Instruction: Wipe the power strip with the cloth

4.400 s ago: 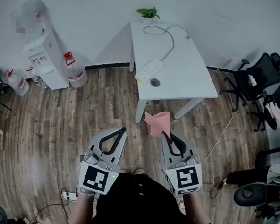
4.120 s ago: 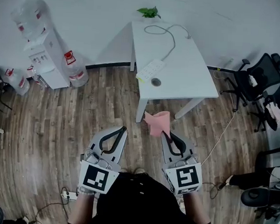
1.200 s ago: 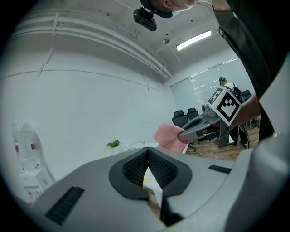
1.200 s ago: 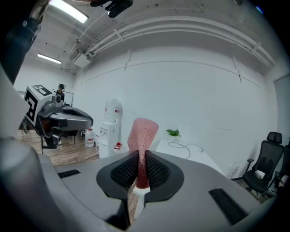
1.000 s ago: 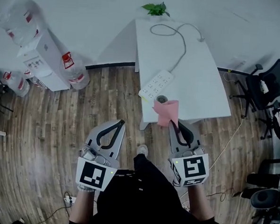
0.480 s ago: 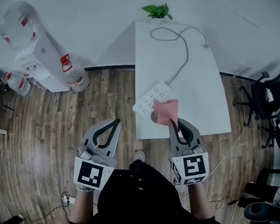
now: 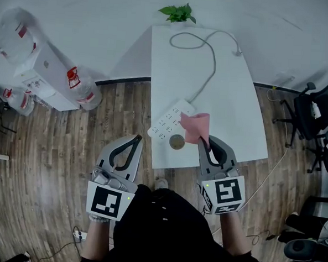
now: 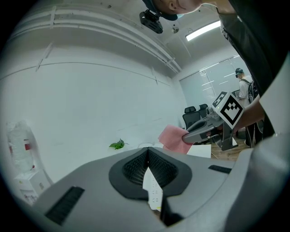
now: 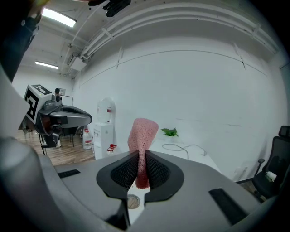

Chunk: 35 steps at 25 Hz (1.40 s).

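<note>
The power strip point(image 7: 169, 121) lies slantwise on the white table point(image 7: 232, 104), near its 9 o'clock edge. Its socket markings are too small to read. The pink cloth point(image 7: 196, 127) overlaps the strip's 3 o'clock corner in the head view, and whether they touch cannot be told. The right gripper point(image 9: 141, 163) is clamped on the cloth, which stands upright from its jaws. The left gripper point(image 8: 147, 156) has its jaws pressed together on nothing, over the floor at 9 o'clock of the table. A round disc point(image 7: 176, 142) sits just beside the strip at 6 o'clock. There is bare tabletop at 3 o'clock. The red labels on the water bottles point(image 7: 78, 83) are illegible.
</note>
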Tool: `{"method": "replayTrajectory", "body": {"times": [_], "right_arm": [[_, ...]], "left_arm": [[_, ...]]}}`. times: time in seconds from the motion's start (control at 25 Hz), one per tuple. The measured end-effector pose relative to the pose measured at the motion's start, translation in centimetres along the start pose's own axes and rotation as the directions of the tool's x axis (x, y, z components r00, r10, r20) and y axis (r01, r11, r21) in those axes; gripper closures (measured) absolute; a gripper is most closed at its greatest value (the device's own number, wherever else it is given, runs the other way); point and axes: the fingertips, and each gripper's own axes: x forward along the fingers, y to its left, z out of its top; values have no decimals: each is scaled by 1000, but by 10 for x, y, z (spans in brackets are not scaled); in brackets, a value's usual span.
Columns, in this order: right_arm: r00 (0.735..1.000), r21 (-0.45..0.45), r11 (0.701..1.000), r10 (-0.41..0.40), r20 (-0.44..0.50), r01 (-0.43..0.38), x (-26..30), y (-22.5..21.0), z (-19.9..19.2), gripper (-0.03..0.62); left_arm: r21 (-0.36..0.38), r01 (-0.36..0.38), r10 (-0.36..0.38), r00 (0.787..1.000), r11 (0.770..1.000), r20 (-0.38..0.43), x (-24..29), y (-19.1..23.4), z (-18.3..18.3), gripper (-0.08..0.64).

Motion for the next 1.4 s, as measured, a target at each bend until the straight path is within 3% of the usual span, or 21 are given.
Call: {"method": "replayTrajectory", "body": {"times": [0.72, 1.4], "right_arm": [[989, 40, 989, -140, -56, 142, 12, -42, -17, 541], [954, -25, 976, -215, -209, 214, 72, -79, -75, 541]], "left_arm": [[15, 67, -67, 998, 998, -5, 26, 12, 3, 546], [6, 39, -39, 999, 999, -27, 25, 41, -15, 546]]}}
